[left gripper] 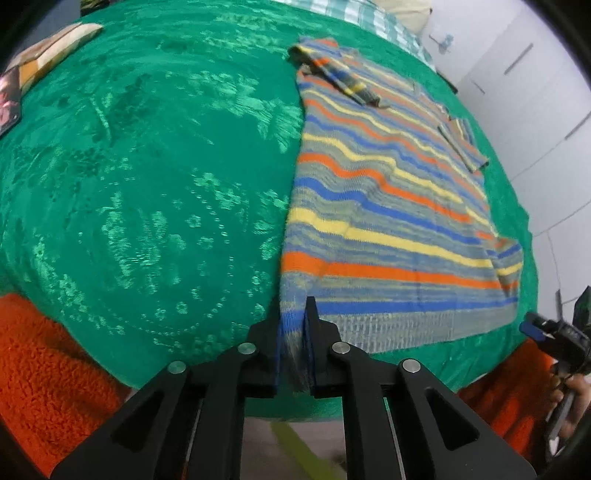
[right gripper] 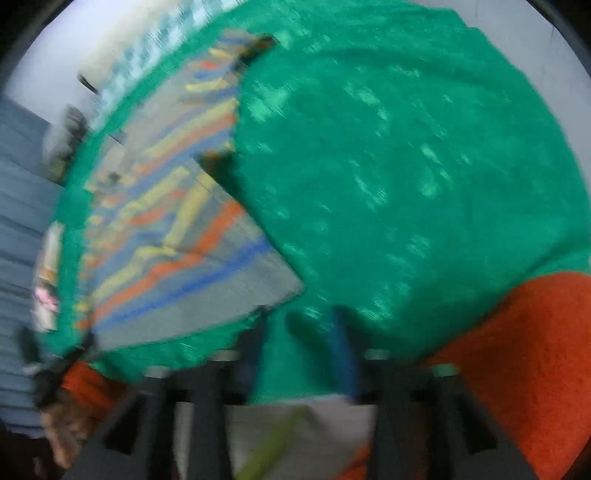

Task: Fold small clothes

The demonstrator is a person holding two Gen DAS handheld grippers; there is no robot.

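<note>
A small striped knit sweater [left gripper: 388, 206], grey with orange, yellow and blue stripes, lies flat on a green patterned cover [left gripper: 147, 184]. My left gripper [left gripper: 293, 332] is shut on the sweater's near left hem corner, at the cover's front edge. In the blurred right wrist view the sweater [right gripper: 166, 236] lies to the left. My right gripper [right gripper: 299, 339] is open and empty, over the green cover [right gripper: 406, 166] just right of the sweater's near right corner. The right gripper also shows at the far right of the left wrist view [left gripper: 554, 332].
An orange fleece blanket [left gripper: 48, 369] lies under the green cover along the near edge, and it shows in the right wrist view [right gripper: 517, 350]. A folded cloth and a book [left gripper: 40, 59] sit at the far left. A checked pillow [left gripper: 369, 14] lies beyond the sweater.
</note>
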